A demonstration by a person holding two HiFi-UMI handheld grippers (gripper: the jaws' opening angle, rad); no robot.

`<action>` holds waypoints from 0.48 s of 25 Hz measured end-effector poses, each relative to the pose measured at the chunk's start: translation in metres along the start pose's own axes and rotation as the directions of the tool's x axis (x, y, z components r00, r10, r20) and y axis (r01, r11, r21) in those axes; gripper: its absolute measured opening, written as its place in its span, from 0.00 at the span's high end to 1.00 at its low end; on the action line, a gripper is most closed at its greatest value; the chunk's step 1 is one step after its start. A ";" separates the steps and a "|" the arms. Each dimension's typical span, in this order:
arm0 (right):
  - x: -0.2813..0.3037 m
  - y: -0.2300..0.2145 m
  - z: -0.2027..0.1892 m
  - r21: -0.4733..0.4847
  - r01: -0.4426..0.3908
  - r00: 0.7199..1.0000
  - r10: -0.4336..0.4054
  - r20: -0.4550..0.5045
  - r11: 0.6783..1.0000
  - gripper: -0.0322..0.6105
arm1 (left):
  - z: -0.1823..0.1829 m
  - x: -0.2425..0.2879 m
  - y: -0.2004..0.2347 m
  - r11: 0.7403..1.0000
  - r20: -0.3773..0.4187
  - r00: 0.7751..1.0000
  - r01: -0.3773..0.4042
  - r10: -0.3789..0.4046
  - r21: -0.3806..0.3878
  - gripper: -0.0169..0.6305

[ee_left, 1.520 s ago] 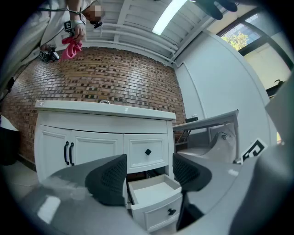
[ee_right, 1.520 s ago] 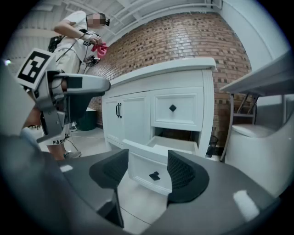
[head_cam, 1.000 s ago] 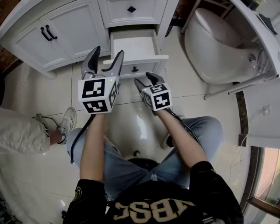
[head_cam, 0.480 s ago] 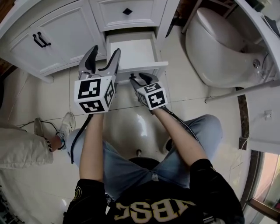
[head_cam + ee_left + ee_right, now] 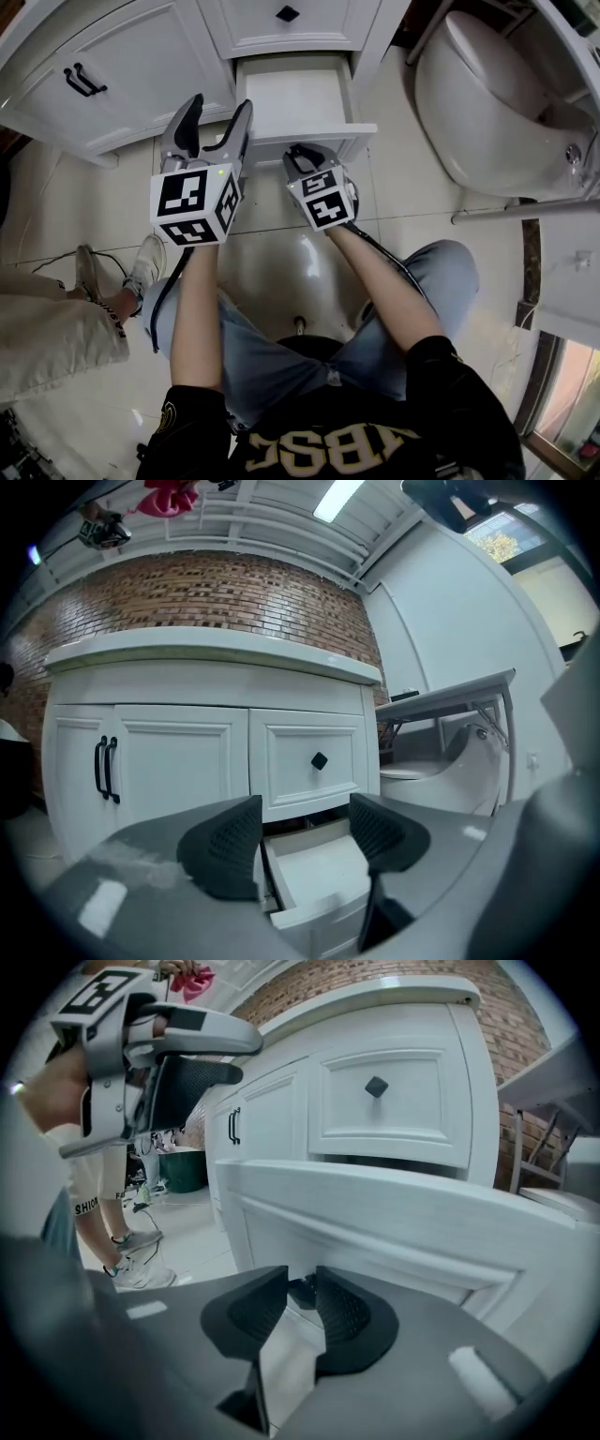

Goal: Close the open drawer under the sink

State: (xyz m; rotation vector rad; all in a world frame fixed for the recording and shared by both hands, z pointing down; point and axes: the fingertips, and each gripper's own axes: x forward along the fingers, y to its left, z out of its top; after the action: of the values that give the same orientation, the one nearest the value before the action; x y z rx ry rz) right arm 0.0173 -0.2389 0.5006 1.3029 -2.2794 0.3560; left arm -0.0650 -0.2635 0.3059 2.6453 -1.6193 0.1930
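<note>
Quick one from us: one drawer (image 5: 298,98) hangs open at the bottom of the white vanity (image 5: 141,47), its front edge sticking out toward us past the cabinet face. Our right claw (image 5: 307,155) is squeezed almost together on the drawer's dark knob (image 5: 299,1290), right at the near front panel. Our left claw (image 5: 218,105) is spread wide with nothing in it, hovering over the drawer's near left corner. Bare floor tile (image 5: 412,202) lies on the near side, and the toilet (image 5: 487,103) stands well apart on the right. We count one shut drawer (image 5: 281,23) above and two doors (image 5: 122,66) on the left with two black handles (image 5: 77,80).
</note>
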 end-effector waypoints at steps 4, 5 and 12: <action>0.018 -0.014 0.013 0.023 0.023 1.000 -0.024 0.017 0.999 0.80 | -0.002 0.007 0.015 1.000 -0.001 1.000 -0.018 0.018 -0.014 0.52; 0.022 -0.018 0.016 0.037 0.030 0.999 -0.030 0.019 0.999 0.81 | -0.004 0.010 0.019 1.000 -0.005 1.000 -0.023 0.023 -0.014 0.52; 0.049 -0.039 0.033 0.048 0.011 1.000 -0.011 0.019 0.999 0.81 | -0.015 0.027 0.039 0.998 -0.025 0.999 -0.047 0.046 -0.041 0.52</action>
State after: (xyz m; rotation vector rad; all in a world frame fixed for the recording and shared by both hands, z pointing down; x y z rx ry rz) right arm 0.0207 -0.3091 0.4978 1.3478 -2.2919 0.3985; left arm -0.0890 -0.3035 0.3223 2.5669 -1.6597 0.1889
